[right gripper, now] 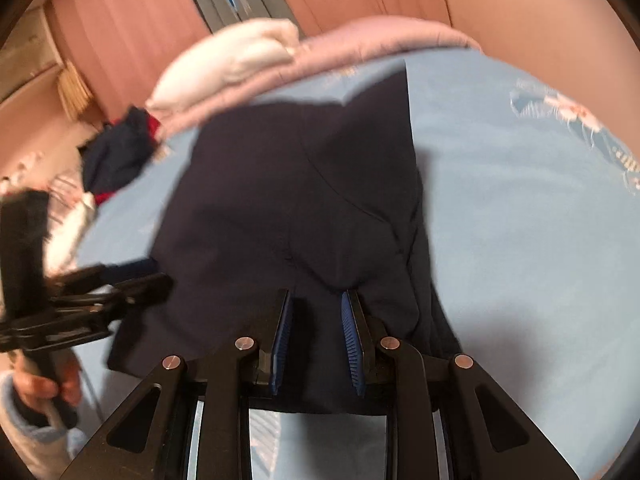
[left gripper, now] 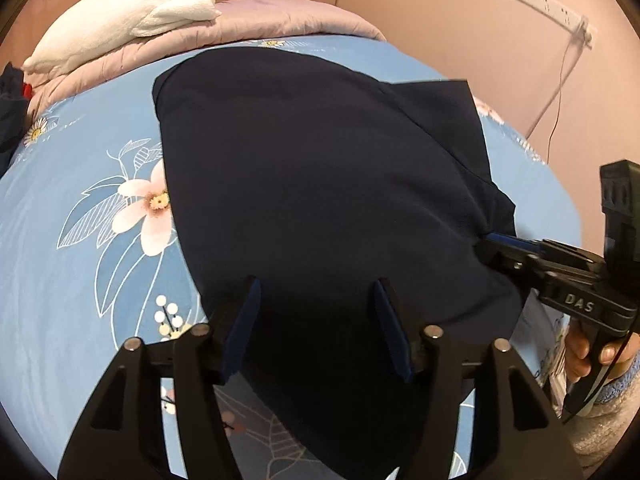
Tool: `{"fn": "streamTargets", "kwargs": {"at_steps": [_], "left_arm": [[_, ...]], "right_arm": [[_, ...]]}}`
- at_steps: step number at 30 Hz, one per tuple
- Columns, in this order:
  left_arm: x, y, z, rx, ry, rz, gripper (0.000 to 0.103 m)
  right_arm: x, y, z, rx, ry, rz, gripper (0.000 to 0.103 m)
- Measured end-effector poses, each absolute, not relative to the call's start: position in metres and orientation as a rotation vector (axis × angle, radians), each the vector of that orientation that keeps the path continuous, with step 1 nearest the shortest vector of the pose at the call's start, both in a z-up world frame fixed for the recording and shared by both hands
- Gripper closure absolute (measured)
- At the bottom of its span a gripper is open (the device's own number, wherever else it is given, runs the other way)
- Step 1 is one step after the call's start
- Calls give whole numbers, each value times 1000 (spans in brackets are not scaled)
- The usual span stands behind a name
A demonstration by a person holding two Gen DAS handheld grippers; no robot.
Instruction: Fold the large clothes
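A large dark navy garment lies spread on a blue floral bed sheet, with a flap folded at its far right. It also shows in the right wrist view. My left gripper is open, its blue pads above the garment's near part. My right gripper is partly open with the garment's near edge between its blue pads; the view is blurred. In the left wrist view the right gripper touches the garment's right edge. In the right wrist view the left gripper is at the garment's left edge.
A folded pink quilt with a white blanket on it lies at the bed's far end. A heap of dark and red clothes sits at the far left. A power strip with a cable hangs on the pink wall at right.
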State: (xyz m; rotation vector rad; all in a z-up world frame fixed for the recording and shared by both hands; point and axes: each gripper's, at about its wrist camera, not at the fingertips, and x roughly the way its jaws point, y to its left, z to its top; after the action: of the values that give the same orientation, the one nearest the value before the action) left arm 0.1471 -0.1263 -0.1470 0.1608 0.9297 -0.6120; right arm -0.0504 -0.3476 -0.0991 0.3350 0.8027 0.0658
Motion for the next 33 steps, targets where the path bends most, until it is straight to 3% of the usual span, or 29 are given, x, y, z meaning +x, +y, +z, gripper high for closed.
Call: {"fn": "streamTargets", "kwargs": {"at_steps": [7,15,27,28,30,33], "left_arm": [[123,-121,-140,161,895,-599,40],[73,-119,-135,191,826,-642,35],[85,-105,-137,62,882,-688,30],[85,-98,-134,28,884,-692,30],[88,-79,-128,-42,884,-680,27],[98,-54,-123,-112,865,-624,16]], "right_arm": [[-55,-368,-106,510,789,107,77],[-91,-355,-87,503,696,149,75],[-74,-354,-111,523,774,115,74],[-78,-355,-107,533,771,123,72],[-90,-358,-99,565,746,165,55],[-103,-368,-87,633,685,239,39]]}}
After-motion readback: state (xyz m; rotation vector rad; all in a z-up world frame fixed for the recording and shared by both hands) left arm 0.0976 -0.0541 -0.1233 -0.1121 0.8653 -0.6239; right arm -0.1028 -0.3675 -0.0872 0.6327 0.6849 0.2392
